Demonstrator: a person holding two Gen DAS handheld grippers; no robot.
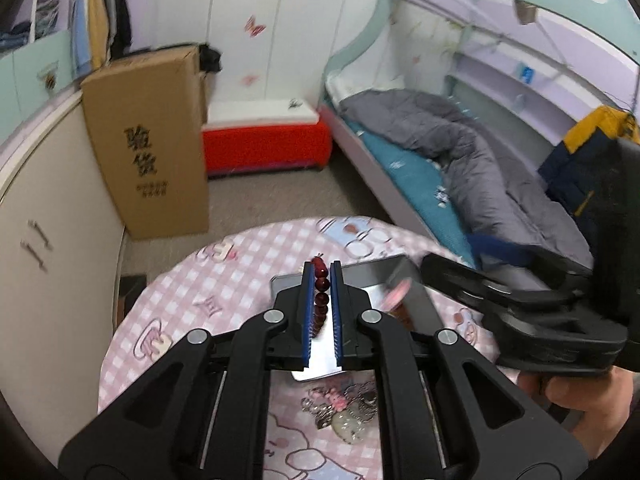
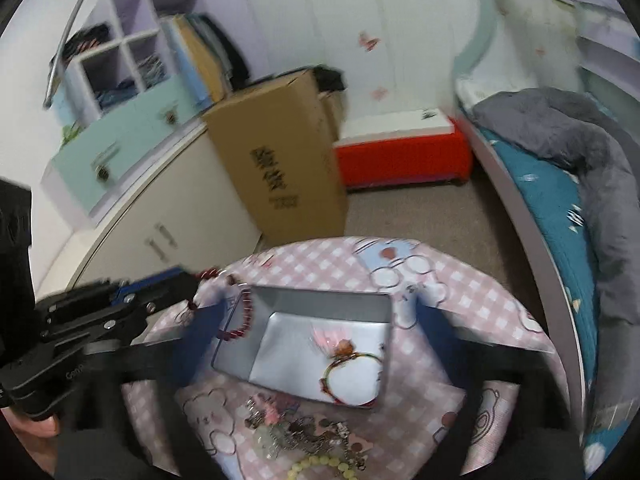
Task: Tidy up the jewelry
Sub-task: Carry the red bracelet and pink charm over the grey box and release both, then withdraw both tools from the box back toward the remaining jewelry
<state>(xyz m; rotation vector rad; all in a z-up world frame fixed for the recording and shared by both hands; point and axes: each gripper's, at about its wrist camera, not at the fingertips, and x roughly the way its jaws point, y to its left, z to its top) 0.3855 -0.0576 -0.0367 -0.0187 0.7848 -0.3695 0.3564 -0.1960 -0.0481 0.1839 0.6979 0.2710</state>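
My left gripper (image 1: 322, 276) is shut on a dark red bead bracelet (image 1: 321, 300) and holds it above the near edge of a silver metal tin (image 1: 416, 304). In the right wrist view the bracelet (image 2: 240, 316) hangs from the left gripper (image 2: 192, 276) over the tin's left wall (image 2: 320, 304). A multicoloured string bracelet with a pink tassel (image 2: 348, 364) lies inside the tin. My right gripper (image 2: 320, 312) is open and empty, its blurred blue fingers (image 2: 436, 324) either side of the tin. A pile of loose jewelry (image 2: 304, 428) lies in front of the tin, also in the left wrist view (image 1: 340, 408).
The tin and jewelry sit on a small round table with a pink checked cartoon cloth (image 2: 460, 312). A tall cardboard box (image 2: 280, 160), a red storage bench (image 2: 400, 160), white cabinets (image 2: 168, 216) and a bed with a grey quilt (image 1: 460, 152) surround the table.
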